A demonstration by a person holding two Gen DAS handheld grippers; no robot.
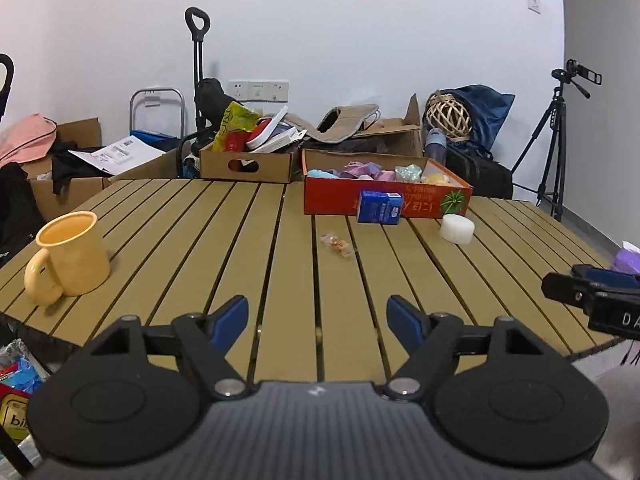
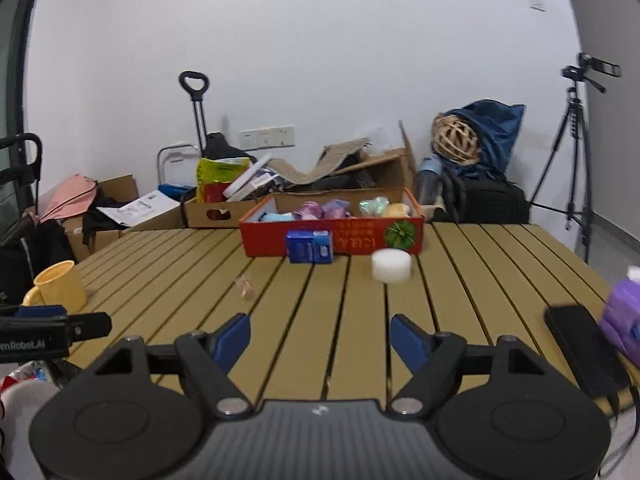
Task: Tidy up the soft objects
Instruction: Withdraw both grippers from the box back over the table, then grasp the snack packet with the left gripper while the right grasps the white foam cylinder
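Note:
A red box (image 1: 332, 200) (image 2: 276, 240) stands at the far side of the slatted table and holds several soft items in pink, purple, blue and yellow (image 1: 362, 170) (image 2: 320, 210). A blue tissue pack (image 1: 379, 207) (image 2: 310, 247) leans against its front. A white round sponge (image 1: 457, 229) (image 2: 391, 266) lies beside it. A small clear wrapped item (image 1: 339, 242) (image 2: 245, 289) lies mid-table. My left gripper (image 1: 318, 318) is open and empty over the near edge. My right gripper (image 2: 320, 336) is open and empty. It also shows in the left wrist view (image 1: 576, 284).
A yellow mug (image 1: 72, 258) (image 2: 60, 286) stands at the table's left. A purple pack (image 2: 624, 316) and a black flat device (image 2: 584, 352) lie at the right edge. Cardboard boxes (image 1: 246, 164), bags and a tripod (image 1: 554, 136) stand behind the table.

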